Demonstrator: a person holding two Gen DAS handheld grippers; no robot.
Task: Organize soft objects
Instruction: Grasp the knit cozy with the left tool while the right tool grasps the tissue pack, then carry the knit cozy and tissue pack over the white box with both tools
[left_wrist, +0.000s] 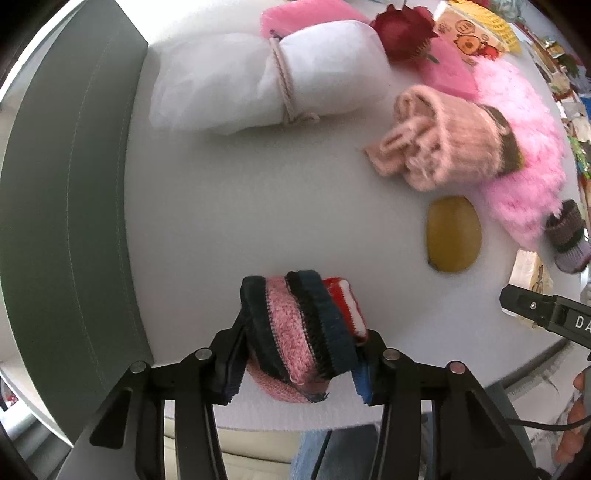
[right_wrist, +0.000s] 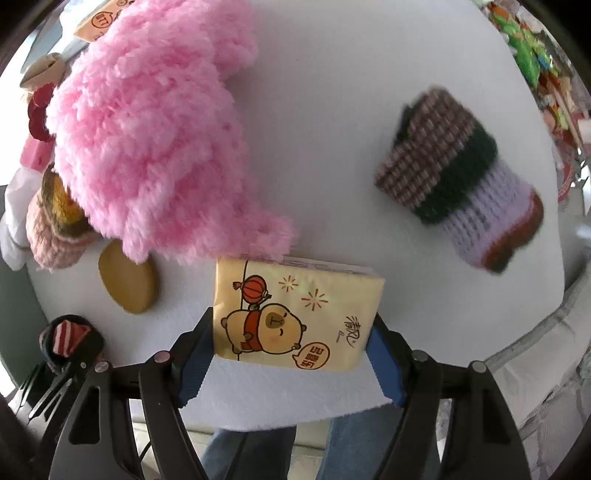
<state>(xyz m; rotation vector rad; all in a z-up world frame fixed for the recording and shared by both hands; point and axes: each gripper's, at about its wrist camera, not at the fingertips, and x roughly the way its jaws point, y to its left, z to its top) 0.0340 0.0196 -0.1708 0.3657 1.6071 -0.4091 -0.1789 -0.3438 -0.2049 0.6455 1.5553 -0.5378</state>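
My left gripper (left_wrist: 299, 354) is shut on a rolled striped knit sock (left_wrist: 303, 328), pink, black, blue and red, near the front edge of the white table (left_wrist: 258, 206). The sock also shows in the right wrist view (right_wrist: 68, 338) at the lower left. My right gripper (right_wrist: 291, 354) is shut on a yellow tissue pack (right_wrist: 295, 314) printed with a cartoon bear, just in front of a fluffy pink plush (right_wrist: 147, 129). The right gripper's finger shows in the left wrist view (left_wrist: 543, 310) at the right edge.
A tied white bundle (left_wrist: 266, 85), a pale pink knit roll (left_wrist: 447, 140), a brown oval pad (left_wrist: 453, 240), a red rose (left_wrist: 402, 29) and pink cloths lie on the table. A grey box (left_wrist: 66, 206) stands at the left. A striped knit roll (right_wrist: 461, 181) lies at the right.
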